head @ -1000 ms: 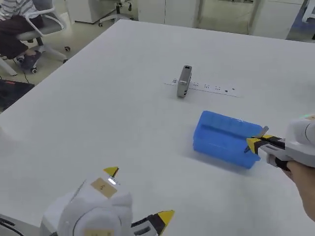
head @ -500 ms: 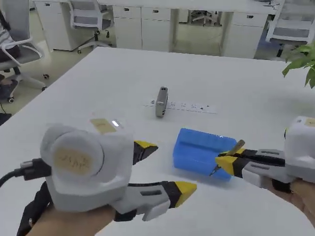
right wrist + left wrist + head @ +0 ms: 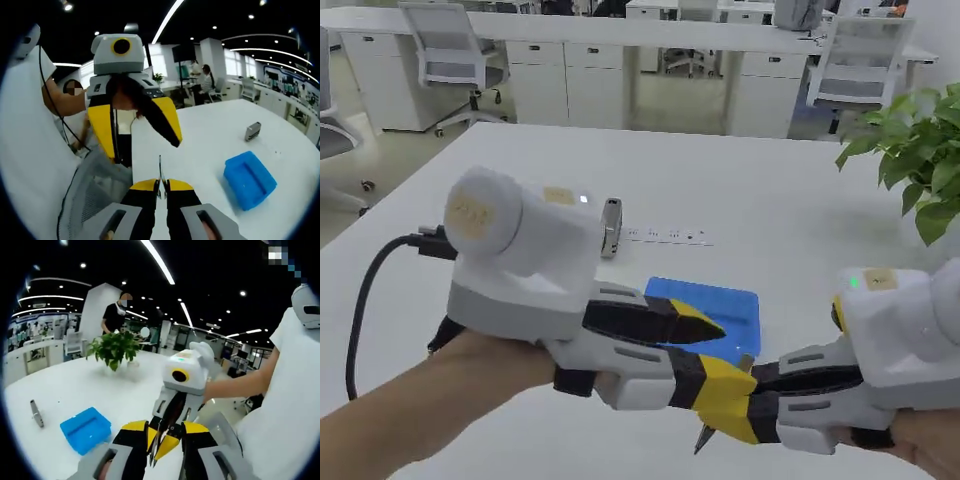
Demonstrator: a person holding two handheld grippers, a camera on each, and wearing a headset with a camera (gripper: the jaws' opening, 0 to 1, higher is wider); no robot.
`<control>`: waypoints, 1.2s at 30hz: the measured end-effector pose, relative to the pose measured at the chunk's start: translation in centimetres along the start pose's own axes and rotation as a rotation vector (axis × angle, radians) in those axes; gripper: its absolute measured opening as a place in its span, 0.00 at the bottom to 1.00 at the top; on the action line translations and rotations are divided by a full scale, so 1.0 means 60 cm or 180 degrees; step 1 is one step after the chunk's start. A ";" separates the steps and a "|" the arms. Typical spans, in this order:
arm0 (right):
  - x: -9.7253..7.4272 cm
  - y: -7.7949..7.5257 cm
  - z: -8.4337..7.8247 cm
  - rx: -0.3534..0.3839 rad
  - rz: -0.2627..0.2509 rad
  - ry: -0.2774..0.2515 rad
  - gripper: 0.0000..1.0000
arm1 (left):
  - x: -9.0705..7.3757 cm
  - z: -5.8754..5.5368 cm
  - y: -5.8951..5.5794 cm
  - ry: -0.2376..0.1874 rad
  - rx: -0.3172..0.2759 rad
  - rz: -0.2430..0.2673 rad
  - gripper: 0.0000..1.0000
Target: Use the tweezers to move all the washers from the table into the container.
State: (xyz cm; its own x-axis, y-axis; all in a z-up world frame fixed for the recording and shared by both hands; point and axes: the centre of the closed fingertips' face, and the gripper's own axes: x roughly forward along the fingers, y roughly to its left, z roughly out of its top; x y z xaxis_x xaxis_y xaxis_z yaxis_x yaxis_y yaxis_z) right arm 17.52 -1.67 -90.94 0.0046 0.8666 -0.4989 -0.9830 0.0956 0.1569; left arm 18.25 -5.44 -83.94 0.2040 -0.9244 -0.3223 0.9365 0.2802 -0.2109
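The right gripper [image 3: 161, 184] has its jaws closed on the tweezers [image 3: 160, 170], near the blue container [image 3: 249, 180] on the table [image 3: 210, 130]. The left gripper [image 3: 145, 150] faces it with jaws wide apart and empty, probably to straighten the tweezers.

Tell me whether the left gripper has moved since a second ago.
Yes. The left gripper has come right, from well left of the blue container to across its near edge, jaws open by the tweezers.
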 end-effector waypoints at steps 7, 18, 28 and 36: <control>-0.005 0.019 0.005 -0.0053 0.0117 -0.0028 0.03 | 0.015 -0.016 -0.016 0.0185 0.0134 -0.0191 0.11; -0.007 0.027 0.000 -0.0028 0.0111 -0.0060 0.04 | 0.017 -0.019 -0.014 0.0270 0.0380 -0.0264 0.00; -0.016 0.023 -0.002 0.0095 0.0066 -0.0175 0.10 | -0.001 0.000 -0.013 0.0204 0.0353 -0.0244 0.00; -0.013 0.021 -0.021 0.0133 0.0067 -0.0110 0.12 | -0.013 0.007 -0.017 0.0219 0.0406 -0.0243 0.00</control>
State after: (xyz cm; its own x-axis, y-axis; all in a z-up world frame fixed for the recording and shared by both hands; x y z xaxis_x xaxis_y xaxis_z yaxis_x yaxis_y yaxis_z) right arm 16.08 -2.86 -91.40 -0.0091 0.8850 -0.4655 -0.9744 0.0967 0.2029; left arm 17.23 -5.14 -83.10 0.1149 -0.9206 -0.3732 0.9781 0.1705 -0.1196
